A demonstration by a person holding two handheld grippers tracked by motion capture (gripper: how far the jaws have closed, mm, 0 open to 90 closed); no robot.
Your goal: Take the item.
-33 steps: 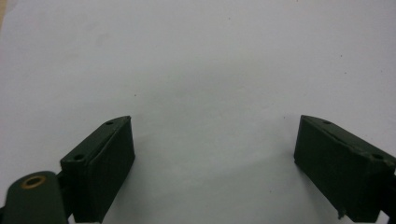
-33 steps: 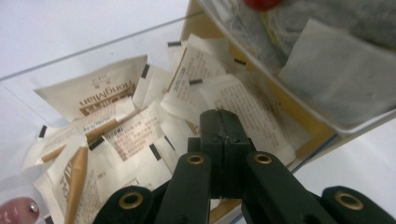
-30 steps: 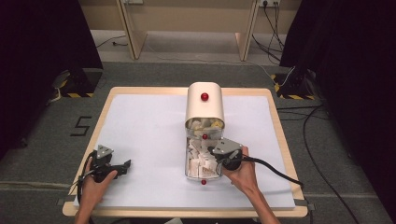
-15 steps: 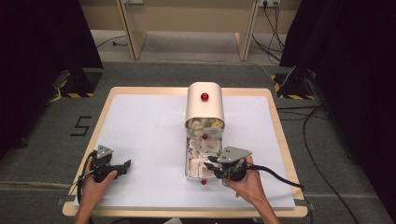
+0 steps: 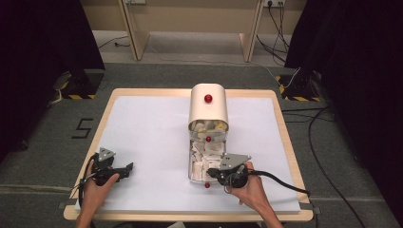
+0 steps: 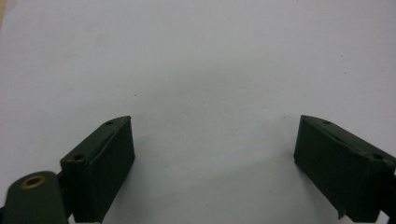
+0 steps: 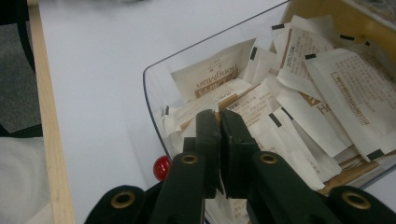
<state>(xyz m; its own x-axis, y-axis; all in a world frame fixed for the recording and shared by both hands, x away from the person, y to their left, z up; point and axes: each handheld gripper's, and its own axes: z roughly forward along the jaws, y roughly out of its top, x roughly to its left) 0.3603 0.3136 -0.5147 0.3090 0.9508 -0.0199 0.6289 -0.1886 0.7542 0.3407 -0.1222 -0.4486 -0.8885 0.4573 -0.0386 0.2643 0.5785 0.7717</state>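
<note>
I see a wooden table (image 5: 280,128) with a white sheet (image 5: 142,128) over it. In the middle stands a cream box (image 5: 208,107) with a round top and a red knob (image 5: 208,98) on it. A clear drawer (image 5: 191,161) sticks out of the box toward the near side, and it is full of little white packets (image 7: 299,93) (some have brown print and small black marks on the edges). The drawer has its own small red knob (image 7: 161,167) at its near end.

My right gripper (image 5: 214,174) sits at the near right corner of the drawer, held by the right hand (image 5: 249,190). In the right gripper view its jaws are pressed together, with their tips right over the packets at the near end of the drawer. I cannot tell if a packet is pinched between them.

My left gripper (image 5: 124,170) is well apart from the box, at the near left of the sheet, held by the left hand (image 5: 97,187). Its jaws are spread wide with just bare white sheet between them.
</note>
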